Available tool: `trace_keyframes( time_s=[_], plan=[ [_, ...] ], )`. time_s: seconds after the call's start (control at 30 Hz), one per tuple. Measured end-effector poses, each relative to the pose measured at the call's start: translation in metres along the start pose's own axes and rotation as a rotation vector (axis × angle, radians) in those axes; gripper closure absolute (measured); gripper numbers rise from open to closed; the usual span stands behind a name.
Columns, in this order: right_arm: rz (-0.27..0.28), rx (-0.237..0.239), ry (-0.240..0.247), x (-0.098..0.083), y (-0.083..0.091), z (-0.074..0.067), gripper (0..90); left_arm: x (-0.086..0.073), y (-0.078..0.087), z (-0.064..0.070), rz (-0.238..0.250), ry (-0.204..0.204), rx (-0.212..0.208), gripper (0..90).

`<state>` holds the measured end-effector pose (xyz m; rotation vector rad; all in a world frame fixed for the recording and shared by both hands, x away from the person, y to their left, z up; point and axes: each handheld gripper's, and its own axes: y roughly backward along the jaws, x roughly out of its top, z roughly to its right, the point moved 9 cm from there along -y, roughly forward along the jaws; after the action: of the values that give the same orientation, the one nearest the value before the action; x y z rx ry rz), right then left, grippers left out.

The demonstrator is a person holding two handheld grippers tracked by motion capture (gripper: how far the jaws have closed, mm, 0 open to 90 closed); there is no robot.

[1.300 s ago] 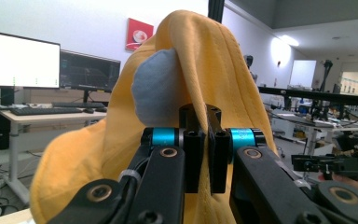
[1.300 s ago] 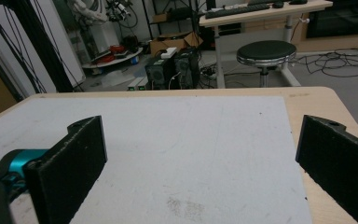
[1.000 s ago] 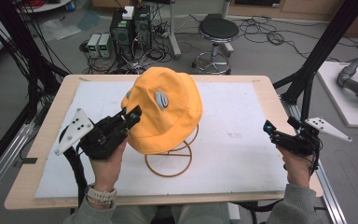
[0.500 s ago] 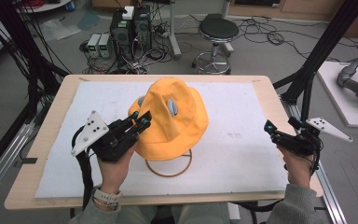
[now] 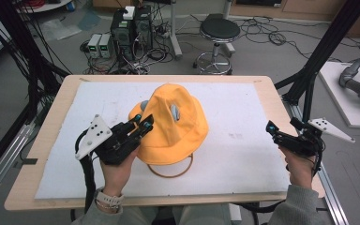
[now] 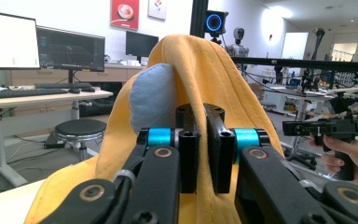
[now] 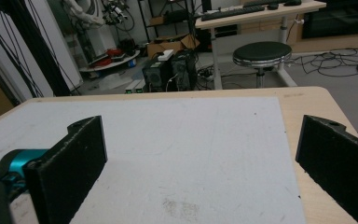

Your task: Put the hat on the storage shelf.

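While the left gripper (image 5: pixel 142 123) pinches the brim of the yellow hat (image 5: pixel 173 126) in the high view, the hat sits over a wire stand (image 5: pixel 171 169); right gripper (image 5: pixel 281 133) idles well apart. Left gripper view: jaws closed on a fabric fold, hat rising just beyond them. Right gripper view: jaws wide, bare mat (image 7: pixel 177 154) between. Judged step: seating the hat; next, release cleanly.

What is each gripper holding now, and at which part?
Left gripper pinches the yellow hat at its brim edge; right gripper is open, holding nothing.
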<state>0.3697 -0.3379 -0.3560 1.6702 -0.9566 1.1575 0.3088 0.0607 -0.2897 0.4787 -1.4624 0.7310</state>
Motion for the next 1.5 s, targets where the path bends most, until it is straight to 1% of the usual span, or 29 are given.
trace_keyframes(
  time_s=[0.1, 0.3, 0.37, 0.47, 0.53, 0.6, 0.7, 0.8, 0.87, 0.9, 1.0, 1.03, 1.1, 1.13, 1.2, 1.23, 1.3, 1.33, 1.37, 1.47, 1.5],
  plan=[
    [-0.004, -0.001, -0.004, -0.001, 0.000, 0.000, 1.3, 0.000, 0.000, 0.000, 0.002, -0.016, 0.010, 79.6],
    [-0.002, -0.002, -0.001, -0.001, 0.000, 0.001, 1.3, -0.002, 0.000, -0.001, 0.007, -0.017, 0.020, 74.3],
    [-0.002, -0.002, -0.004, -0.001, 0.000, 0.001, 1.3, -0.002, 0.001, -0.002, 0.015, -0.013, 0.031, 70.2],
    [-0.003, -0.003, -0.004, -0.001, 0.000, 0.001, 1.3, -0.001, 0.002, -0.002, 0.032, -0.013, 0.023, 63.8],
    [-0.003, -0.002, -0.006, -0.001, 0.000, 0.001, 1.3, -0.001, 0.003, -0.003, 0.038, -0.014, 0.033, 60.3],
    [-0.001, -0.004, -0.007, -0.001, 0.000, 0.001, 1.3, 0.000, 0.003, -0.004, 0.043, -0.019, 0.035, 58.8],
    [-0.001, -0.003, -0.003, 0.000, 0.000, 0.001, 1.3, 0.001, 0.004, -0.005, 0.055, -0.013, 0.043, 54.3],
    [-0.001, -0.003, 0.000, 0.000, 0.000, 0.001, 1.3, 0.002, 0.006, -0.005, 0.072, -0.017, 0.046, 50.1],
    [-0.003, -0.004, -0.001, -0.001, 0.000, 0.001, 1.3, 0.002, 0.008, -0.005, 0.074, -0.020, 0.046, 48.0],
    [-0.003, -0.006, 0.001, -0.001, 0.000, 0.001, 1.3, 0.003, 0.008, -0.005, 0.075, -0.016, 0.041, 46.5],
    [-0.006, -0.006, 0.000, -0.001, 0.000, 0.001, 1.3, 0.005, 0.010, -0.006, 0.085, -0.013, 0.045, 43.8],
    [-0.008, -0.005, -0.006, -0.001, 0.000, 0.000, 1.3, 0.006, 0.011, -0.007, 0.093, -0.006, 0.045, 42.8],
    [-0.007, -0.005, -0.001, -0.001, -0.001, 0.000, 1.3, 0.008, 0.013, -0.008, 0.107, 0.000, 0.042, 41.2],
    [-0.006, -0.005, 0.000, -0.001, -0.001, 0.000, 1.3, 0.009, 0.014, -0.008, 0.112, 0.002, 0.038, 39.0],
    [-0.008, -0.007, 0.001, -0.002, -0.001, 0.001, 1.3, 0.010, 0.015, -0.009, 0.118, 0.001, 0.044, 32.3],
    [-0.008, -0.007, 0.001, -0.002, -0.001, 0.001, 1.3, 0.011, 0.016, -0.010, 0.124, 0.001, 0.051, 30.5],
    [-0.008, -0.006, -0.001, -0.001, -0.001, 0.000, 1.3, 0.013, 0.017, -0.011, 0.131, -0.006, 0.052, 23.9],
    [-0.007, -0.006, 0.000, -0.001, 0.000, 0.001, 1.3, 0.013, 0.017, -0.011, 0.132, -0.010, 0.049, 16.9],
    [-0.007, -0.006, 0.000, -0.001, 0.000, 0.001, 1.3, 0.014, 0.018, -0.011, 0.139, -0.014, 0.047, 13.8],
    [-0.007, -0.007, 0.000, -0.002, -0.001, 0.001, 1.3, 0.016, 0.020, -0.013, 0.141, -0.025, 0.052, 13.0],
    [-0.009, -0.007, -0.003, -0.002, -0.001, 0.001, 1.3, 0.016, 0.021, -0.014, 0.143, -0.026, 0.061, 12.9]
  ],
)
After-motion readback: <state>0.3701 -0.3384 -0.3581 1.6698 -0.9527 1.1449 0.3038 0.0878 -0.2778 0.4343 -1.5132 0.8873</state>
